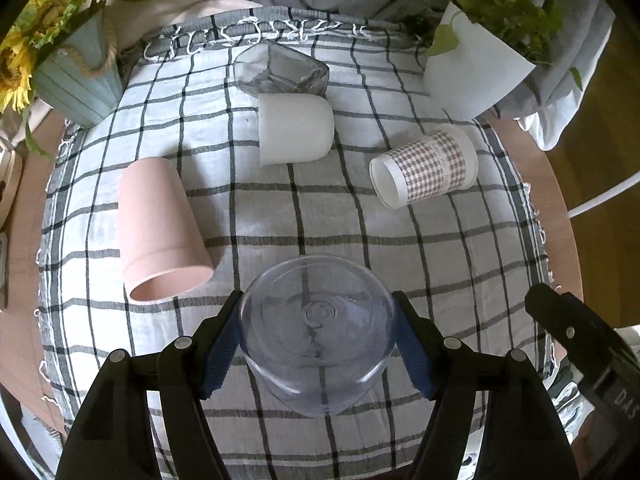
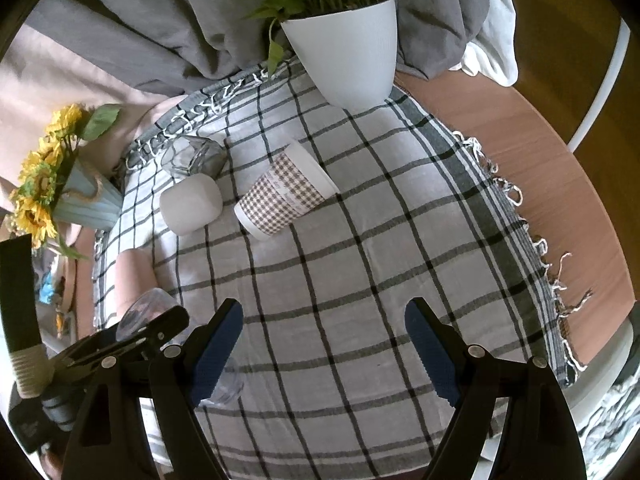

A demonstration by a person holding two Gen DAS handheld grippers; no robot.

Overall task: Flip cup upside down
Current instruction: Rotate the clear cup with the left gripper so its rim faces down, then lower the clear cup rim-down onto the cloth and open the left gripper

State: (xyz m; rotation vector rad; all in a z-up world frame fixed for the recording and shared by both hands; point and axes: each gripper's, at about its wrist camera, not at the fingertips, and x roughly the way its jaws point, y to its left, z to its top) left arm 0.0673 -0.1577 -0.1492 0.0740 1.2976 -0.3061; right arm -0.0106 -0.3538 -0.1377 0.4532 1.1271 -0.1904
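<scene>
Left tool [image 1: 318, 344] clamped on the clear cup [image 1: 316, 332]; right tool [image 2: 324, 350] idle, jaws apart.

Clear cup sits between the left tool's blue pads [image 1: 220, 352], gripped on opposite walls, low over the checked cloth [image 1: 320, 216] at its near edge; flat base faces the camera, so it looks base-up or close to it, though whether the rim touches the cloth cannot be told. Right tool holds nothing, just beside the left. Pink cup [image 1: 160, 228], white cup [image 1: 294, 128], houndstooth paper cup [image 1: 424, 168] and a glass tumbler [image 1: 280, 70] all lie on their sides farther back on the bench. Risks, as judged: smooth curved plastic could slip or twist in the pads; letting go with the rim tilted on wrinkled cloth could tip it; the pink cup lies near enough to be nudged.
</scene>
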